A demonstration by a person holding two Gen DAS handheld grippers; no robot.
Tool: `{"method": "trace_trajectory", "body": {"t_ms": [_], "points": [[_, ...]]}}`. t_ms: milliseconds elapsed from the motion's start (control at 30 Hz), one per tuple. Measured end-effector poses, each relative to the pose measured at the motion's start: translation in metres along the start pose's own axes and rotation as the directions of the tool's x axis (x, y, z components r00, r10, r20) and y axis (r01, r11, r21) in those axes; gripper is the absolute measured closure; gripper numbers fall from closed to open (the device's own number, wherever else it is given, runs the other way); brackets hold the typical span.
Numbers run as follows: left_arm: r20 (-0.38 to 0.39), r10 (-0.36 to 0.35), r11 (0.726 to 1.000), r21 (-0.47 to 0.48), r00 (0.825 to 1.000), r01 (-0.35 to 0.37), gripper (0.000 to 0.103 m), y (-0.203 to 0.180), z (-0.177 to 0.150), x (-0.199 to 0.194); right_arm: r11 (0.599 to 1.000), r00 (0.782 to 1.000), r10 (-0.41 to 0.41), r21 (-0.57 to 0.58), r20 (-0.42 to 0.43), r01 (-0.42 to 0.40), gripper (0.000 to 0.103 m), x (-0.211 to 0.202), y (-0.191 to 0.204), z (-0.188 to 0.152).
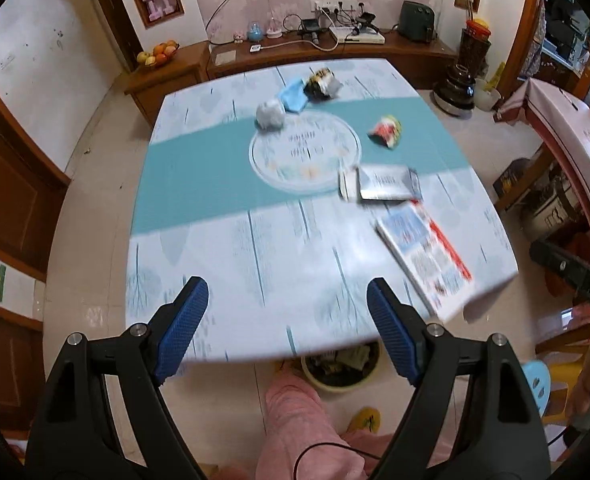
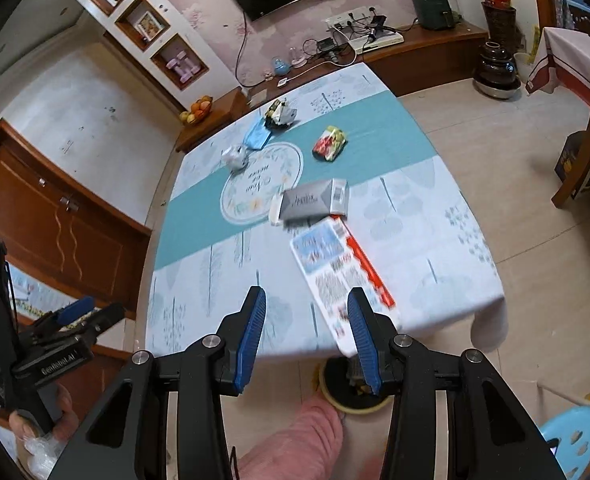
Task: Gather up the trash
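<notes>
Blue ribbed fingers [image 1: 183,328] framing the table edge, nothing picked yet.
Both the left gripper [image 1: 287,328] and right gripper [image 2: 307,336] are hanging spread and empty; a flat glossy leaflet [image 2: 339,276] is lying nearest, probably first, with a grey box [image 2: 311,202] and crumpled wrappers [image 1: 385,130] waiting beyond, bin [image 1: 341,368] below.

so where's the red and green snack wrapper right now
The red and green snack wrapper lies on the teal band of the table, right of the round printed mat and beyond the grey packet; the left wrist view shows it too.
</notes>
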State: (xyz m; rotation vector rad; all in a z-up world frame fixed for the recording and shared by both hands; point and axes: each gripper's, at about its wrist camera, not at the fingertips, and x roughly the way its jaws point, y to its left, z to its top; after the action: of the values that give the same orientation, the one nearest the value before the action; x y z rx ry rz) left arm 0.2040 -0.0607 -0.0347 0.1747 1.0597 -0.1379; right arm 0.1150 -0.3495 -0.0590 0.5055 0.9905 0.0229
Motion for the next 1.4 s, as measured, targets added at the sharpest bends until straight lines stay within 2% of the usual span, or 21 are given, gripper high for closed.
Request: {"method": "trace_trajectory", "body": {"t_ms": [167, 433, 567, 667, 867, 1067, 1200, 1300, 1400], "points": [[-0.021, -0.047, 0.999, -0.005, 0.999, 0.047, 0.023, 0.029, 0.067, 0.044, 0.998, 1.0, -0.028, 0.061, 0.006, 0.028, 0.056, 0.045, 0.016, 0.046], [-0.08, -0.1, 0.995, 0.005, 0.992, 0.101, 0.023, 0.067, 0.184, 0.152, 0.977, 0.996, -0.087, 0.194, -0.009, 0.087, 0.053, 0.144, 0.04, 0.14], [-0.121, -0.122, 0.993, -0.014, 0.985, 0.121, 0.023, 0.074, 0.226, 0.216, 0.96, 0.991, -0.13, 0.247, -0.03, 0.133, 0.053, 0.2, 0.041, 0.183], [-0.163, -0.142, 0.99, -0.028, 0.976, 0.139, 0.023, 0.075, 0.246, 0.262, 0.945, 0.986, -0.159, 0.282, -0.052, 0.168, 0.053, 0.241, 0.033, 0.208], [-0.212, -0.183, 0.983, -0.073, 0.96, 0.171, 0.024, 0.074, 0.266, 0.327, 0.896, 0.973, -0.215, 0.379, -0.084, 0.231, 0.047, 0.302, 0.004, 0.234], [-0.269, -0.188, 0.98, -0.115, 0.945, 0.162, 0.025, 0.075, 0.276, 0.376, 0.875, 0.951, -0.283, 0.372, -0.126, 0.31, 0.046, 0.34, -0.013, 0.24], [-0.291, -0.186, 0.979, -0.132, 0.939, 0.153, 0.026, 0.075, 0.277, 0.395, 0.863, 0.943, -0.302, 0.379, -0.143, 0.334, 0.046, 0.353, -0.02, 0.238], [-0.313, -0.198, 0.976, -0.151, 0.929, 0.158, 0.03, 0.076, 0.276, 0.41, 0.858, 0.943, -0.299, 0.391, -0.149, 0.334, 0.046, 0.361, -0.024, 0.237], [-0.33, -0.22, 0.971, -0.16, 0.918, 0.175, 0.041, 0.076, 0.273, 0.421, 0.863, 0.941, -0.299, 0.376, -0.157, 0.337, 0.047, 0.368, -0.022, 0.236]]}}
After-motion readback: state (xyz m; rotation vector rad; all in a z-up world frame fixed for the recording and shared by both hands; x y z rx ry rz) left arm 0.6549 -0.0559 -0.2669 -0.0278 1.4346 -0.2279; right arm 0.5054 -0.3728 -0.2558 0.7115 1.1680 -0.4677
